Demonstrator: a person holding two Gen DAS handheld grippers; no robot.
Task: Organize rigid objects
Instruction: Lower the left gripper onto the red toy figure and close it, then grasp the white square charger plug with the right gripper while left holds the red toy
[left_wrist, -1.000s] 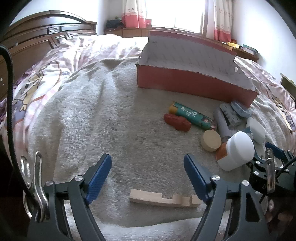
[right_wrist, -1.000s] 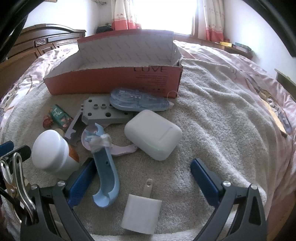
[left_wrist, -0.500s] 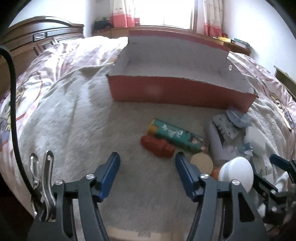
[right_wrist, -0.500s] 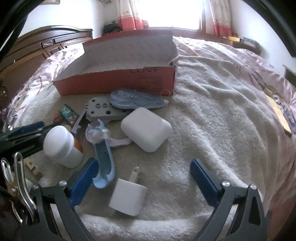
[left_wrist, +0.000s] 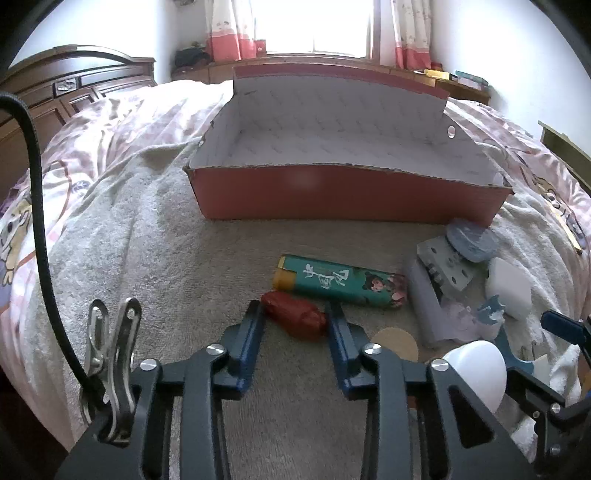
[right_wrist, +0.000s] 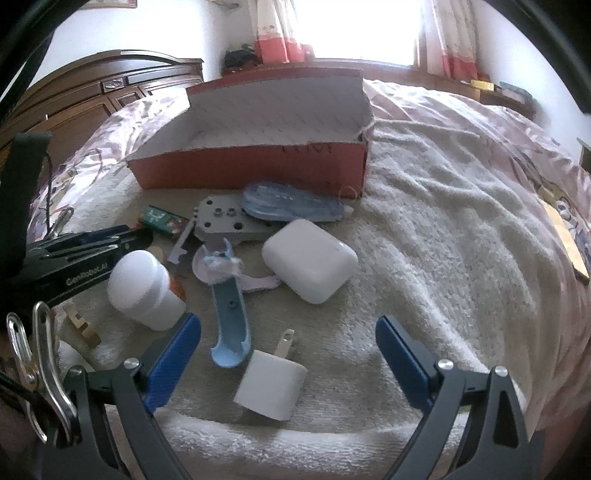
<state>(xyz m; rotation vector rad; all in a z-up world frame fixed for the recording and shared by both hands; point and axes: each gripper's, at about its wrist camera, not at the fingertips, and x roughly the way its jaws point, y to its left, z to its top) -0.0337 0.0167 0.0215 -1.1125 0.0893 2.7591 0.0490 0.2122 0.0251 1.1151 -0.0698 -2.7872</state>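
Note:
A red cardboard box (left_wrist: 347, 195) with a white inside stands open on the towel; it also shows in the right wrist view (right_wrist: 258, 162). My left gripper (left_wrist: 295, 321) has its blue fingers on either side of a small red object (left_wrist: 295, 317), partly closed around it. A green tube (left_wrist: 340, 282) lies just beyond. My right gripper (right_wrist: 288, 350) is open over a white charger plug (right_wrist: 271, 387). A white case (right_wrist: 310, 264), a light blue curved piece (right_wrist: 229, 317) and a white-capped bottle (right_wrist: 142, 290) lie ahead of it.
A grey perforated plate (right_wrist: 225, 221) and a blue oval lid (right_wrist: 291, 206) lie by the box's front. A wooden notched piece (right_wrist: 79, 328) lies at the left. A round wooden disc (left_wrist: 395, 341) sits beside the left gripper. A headboard (left_wrist: 74, 88) stands behind.
My left gripper has moved forward to the red object and narrowed around it. My right gripper has pulled back slightly, staying open; the left gripper now shows at its left.

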